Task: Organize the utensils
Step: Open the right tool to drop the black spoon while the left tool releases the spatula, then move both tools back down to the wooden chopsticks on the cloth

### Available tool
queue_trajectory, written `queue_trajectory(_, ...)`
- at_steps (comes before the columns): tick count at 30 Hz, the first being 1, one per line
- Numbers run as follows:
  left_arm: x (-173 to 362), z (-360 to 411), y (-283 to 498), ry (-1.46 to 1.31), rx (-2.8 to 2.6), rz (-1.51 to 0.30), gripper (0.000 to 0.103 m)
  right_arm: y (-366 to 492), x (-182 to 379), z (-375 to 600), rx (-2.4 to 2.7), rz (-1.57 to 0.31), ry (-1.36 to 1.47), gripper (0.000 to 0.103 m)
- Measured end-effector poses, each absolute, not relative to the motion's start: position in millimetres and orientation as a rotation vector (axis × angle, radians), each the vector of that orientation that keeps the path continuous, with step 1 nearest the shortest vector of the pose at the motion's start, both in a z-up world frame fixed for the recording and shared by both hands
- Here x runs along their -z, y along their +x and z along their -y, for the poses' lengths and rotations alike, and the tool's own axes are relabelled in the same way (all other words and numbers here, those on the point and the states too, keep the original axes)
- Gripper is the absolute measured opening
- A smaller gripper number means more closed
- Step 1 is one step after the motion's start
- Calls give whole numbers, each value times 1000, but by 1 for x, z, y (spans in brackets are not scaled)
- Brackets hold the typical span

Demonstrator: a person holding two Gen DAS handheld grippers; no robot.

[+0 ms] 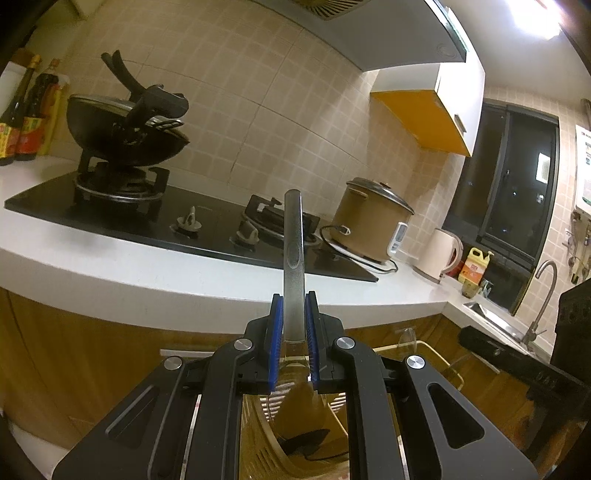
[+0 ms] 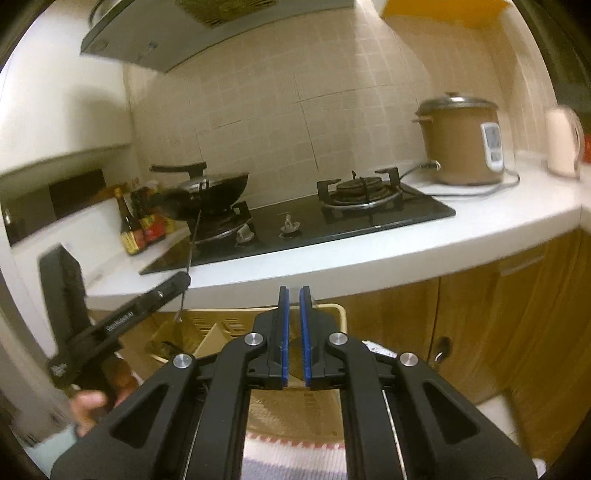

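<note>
- Left tool (image 1: pixel 294 345) pinching the neck of a metal spoon (image 1: pixel 293 236) between blue pads (image 1: pixel 277 343), handle pointing up and away toward the stove, bowl hanging below the fingers.
- Spoon bowl dangling over a beige slatted utensil basket (image 1: pixel 258 417), something dark lying at the bottom of it.
- Right tool (image 2: pixel 294 338) sitting with its blue pads (image 2: pixel 283 343) drawn close together, a narrow gap between them; cannot tell whether anything is caught there.
- Hovering over the rim of the same beige basket (image 2: pixel 334 308), a striped cloth (image 2: pixel 295 458) lying under it.
- Showing, in the right wrist view, the left tool at the left edge, a hand (image 2: pixel 88 410) gripping its handle, the spoon appearing edge-on as a thin line.
- Standing behind, a white desk (image 1: pixel 155 280) carrying a black glass gas hob (image 1: pixel 207 229) with two burners and two knobs.
- Resting on the far burner, a black wok (image 1: pixel 125 136) with a lid and dark utensils piled in it.
- Sitting further along the desk, a brown rice cooker (image 1: pixel 373 225), a pale electric kettle (image 1: pixel 441 254), sauce bottles (image 1: pixel 26 122) at the opposite end.
- Hanging above, a range hood (image 2: pixel 199 33).
</note>
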State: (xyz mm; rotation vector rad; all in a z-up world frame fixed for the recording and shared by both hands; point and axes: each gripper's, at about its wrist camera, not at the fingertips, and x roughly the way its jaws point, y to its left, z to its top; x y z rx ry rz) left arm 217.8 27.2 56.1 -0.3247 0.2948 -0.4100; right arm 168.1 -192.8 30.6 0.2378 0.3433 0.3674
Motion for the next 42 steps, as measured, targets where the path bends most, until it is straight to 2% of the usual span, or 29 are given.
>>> queue_trajectory(10, -58, -26, 213, -334, 414, -241, 10, 144, -22, 217, -355, -358, 281, 4)
queue_trajectory(20, -44, -22, 203, -303, 451, -280, 10, 121, -19, 211, -361, -360, 235, 4)
queue_trajectory(22, -43, -28, 198, -313, 467, -304, 14, 114, -19, 209, -357, -362, 217, 4)
queue_trajectory(25, -45, -40, 186, -320, 484, -337, 30, 100, -19, 209, -366, -384, 203, 5)
queue_trajectory(26, -46, -46, 179, -316, 486, -358, 41, 95, -18, 209, -369, -400, 199, 5)
queue_trajectory(27, -46, -50, 175, -315, 487, -368, 45, 90, -17, 210, -371, -420, 196, 6)
queue_trajectory(29, -48, -59, 164, -311, 477, -385, 45, 82, -15, 210, -377, -464, 190, 13)
queue_trajectory(31, -49, -68, 150, -295, 468, -432, 45, 75, -11, 210, -376, -524, 183, 25)
queue_trajectory(36, -40, -85, 116, -278, 444, -578, 47, 52, 3, 202, -377, -663, 155, 48)
queue_trajectory(42, -12, -89, 75, -164, 340, -828, 47, 28, 27, 176, -328, -814, 51, 50)
